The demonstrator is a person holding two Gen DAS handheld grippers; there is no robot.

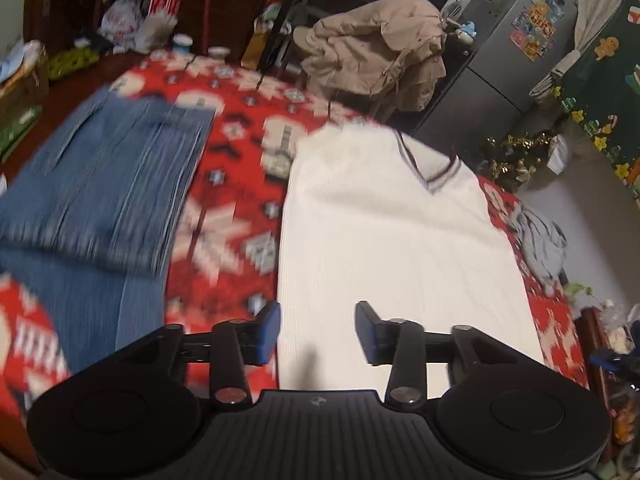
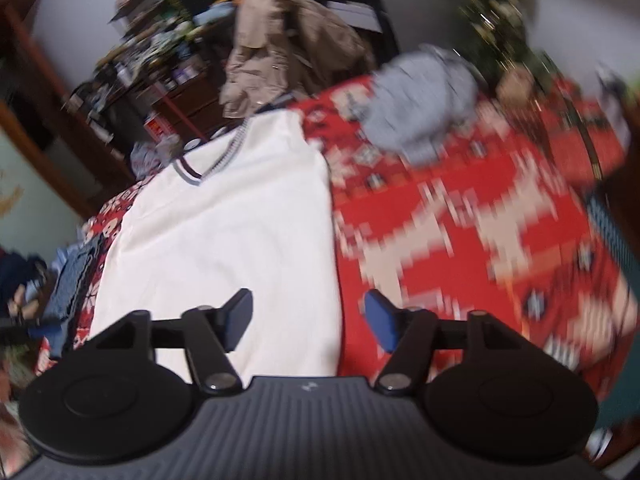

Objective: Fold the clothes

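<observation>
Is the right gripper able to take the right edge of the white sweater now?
Probably yes. The right gripper is open and its fingers straddle the right edge of the white sweater, with nothing lying over that edge. The grey garment lies farther off on the red blanket.

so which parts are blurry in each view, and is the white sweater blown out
Left wrist view: the jeans and red blanket are motion-smeared, while the left gripper stays sharp. Right wrist view: the blanket and grey garment are heavily smeared. The white sweater looks overexposed in both, its knit texture barely visible.
</observation>
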